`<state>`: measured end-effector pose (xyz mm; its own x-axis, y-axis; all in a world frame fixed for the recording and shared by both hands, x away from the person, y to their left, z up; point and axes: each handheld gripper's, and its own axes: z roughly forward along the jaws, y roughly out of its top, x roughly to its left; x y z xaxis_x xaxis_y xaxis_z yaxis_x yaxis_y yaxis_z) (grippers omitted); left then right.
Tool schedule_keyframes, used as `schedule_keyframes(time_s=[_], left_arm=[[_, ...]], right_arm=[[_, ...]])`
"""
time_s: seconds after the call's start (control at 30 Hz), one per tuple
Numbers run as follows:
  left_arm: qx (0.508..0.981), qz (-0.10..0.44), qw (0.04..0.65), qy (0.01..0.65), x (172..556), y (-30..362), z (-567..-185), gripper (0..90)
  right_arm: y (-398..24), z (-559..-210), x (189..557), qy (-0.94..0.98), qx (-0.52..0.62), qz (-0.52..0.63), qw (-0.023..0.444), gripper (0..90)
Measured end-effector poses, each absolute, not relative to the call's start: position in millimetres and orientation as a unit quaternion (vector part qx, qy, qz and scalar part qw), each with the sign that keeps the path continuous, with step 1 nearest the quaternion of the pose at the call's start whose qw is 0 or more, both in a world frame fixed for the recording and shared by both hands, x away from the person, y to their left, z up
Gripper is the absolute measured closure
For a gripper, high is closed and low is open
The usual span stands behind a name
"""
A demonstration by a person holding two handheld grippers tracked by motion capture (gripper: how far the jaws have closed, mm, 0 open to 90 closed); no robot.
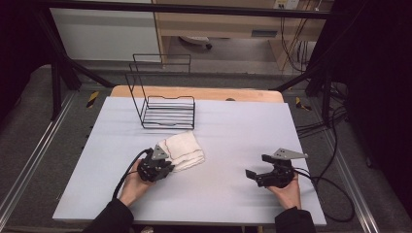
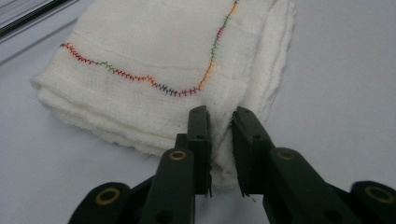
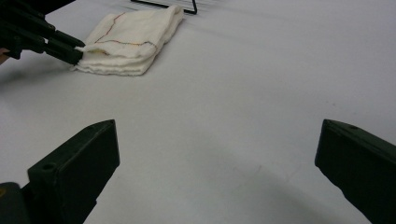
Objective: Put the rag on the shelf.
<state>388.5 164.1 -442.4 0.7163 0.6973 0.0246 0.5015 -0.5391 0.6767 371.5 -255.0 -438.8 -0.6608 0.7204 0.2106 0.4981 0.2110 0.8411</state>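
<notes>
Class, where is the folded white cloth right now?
In the high view the cloth lies left of the table's middle, just in front of the wire rack, its near corner pinched in the left gripper.

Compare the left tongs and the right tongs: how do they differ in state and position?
The left tongs are nearly closed and pinch a corner of the folded white cloth; the right tongs stand wide open with nothing between them. The left tongs are at the cloth's edge, while the right tongs are apart from it, above bare table. Both are black, with two jaws, each held in one hand.
</notes>
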Motion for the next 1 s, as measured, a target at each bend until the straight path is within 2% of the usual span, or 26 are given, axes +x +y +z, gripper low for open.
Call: schedule_keyframes(time_s=[0.23,0.33,0.6,0.7,0.73,0.77,0.83,1.0], left_arm=[[0.859,0.143,0.34,0.354,387.5,164.8,-441.9,82.2],[0.853,0.118,0.359,0.361,385.7,164.9,-439.7,82.4],[0.855,0.116,0.368,0.346,373.3,153.3,-436.7,80.4],[0.855,0.112,0.37,0.346,376.5,158.5,-436.6,75.2],[0.854,0.116,0.371,0.346,376.8,160.8,-434.4,68.9],[0.853,0.124,0.373,0.343,377.1,163.4,-431.3,56.3],[0.849,0.144,0.379,0.34,379.3,170.5,-423.4,48.4],[0.82,0.16,0.399,0.379,401.5,196.1,-408.6,40.0]], right_arm=[[-255.1,-438.8,371.5,0.77,0.395,0.488,0.114,0.4],[-255.4,-438.5,371.4,0.769,0.395,0.489,0.114,0.4],[-255.4,-438.7,371.4,0.77,0.393,0.489,0.113,0.5],[-255.0,-438.7,371.3,0.771,0.394,0.488,0.111,0.5],[-255.0,-438.7,371.2,0.771,0.395,0.487,0.111,0.5],[-255.3,-438.6,371.3,0.771,0.394,0.488,0.113,0.5],[-255.5,-438.6,371.5,0.77,0.393,0.489,0.113,0.5],[-255.0,-438.9,371.6,0.77,0.394,0.488,0.112,0.5]])
